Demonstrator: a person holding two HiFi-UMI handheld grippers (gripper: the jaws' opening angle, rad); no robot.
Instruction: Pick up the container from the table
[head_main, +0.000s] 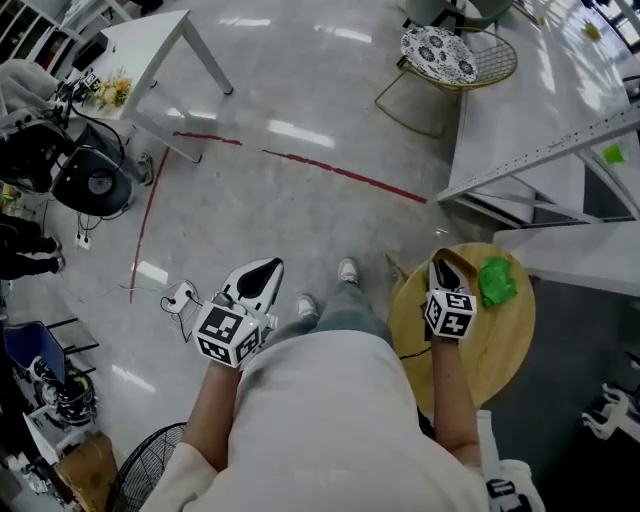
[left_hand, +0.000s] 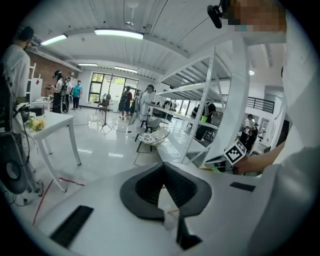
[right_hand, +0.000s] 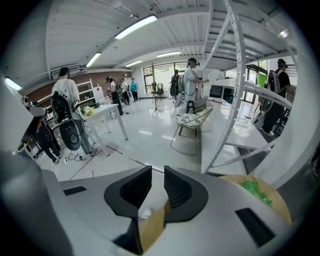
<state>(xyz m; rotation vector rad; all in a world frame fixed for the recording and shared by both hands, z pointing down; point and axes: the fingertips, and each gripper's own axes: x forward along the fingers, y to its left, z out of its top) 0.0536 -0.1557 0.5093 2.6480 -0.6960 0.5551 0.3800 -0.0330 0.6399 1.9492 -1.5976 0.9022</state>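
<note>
Head view: the container (head_main: 495, 282) is a bright green lump with a crinkled surface and a ragged outline. It lies on the round tabletop (head_main: 500, 350), towards the far right of the disc and close to its rim. In the right gripper view it shows as a green patch (right_hand: 255, 191) off to the right of the fingers, not between them. The right gripper (head_main: 445, 268) hangs over the far left part of the disc, just beside the container, tilted downward. Its fingers (right_hand: 176, 186) stand a narrow gap apart, with only floor and wood seen through the gap. The left gripper (head_main: 262, 272) is well apart from the tabletop, out over the floor (head_main: 300, 215) on the other side of the person's legs. Its fingers (left_hand: 182, 187) meet at the tips with nothing held. The tabletop is smooth pale wood with a clean circular edge. A white rack (head_main: 545, 150) crowds its far right side, with a flat white shelf (head_main: 575, 255) running in just past the container. The near and left sides of the disc face open, glossy grey floor crossed by a red line (head_main: 340, 172). A wire chair (head_main: 445, 55) with a patterned cushion stands further off beside the rack. Both grippers are smooth white shells with ribbed black fingers.
</note>
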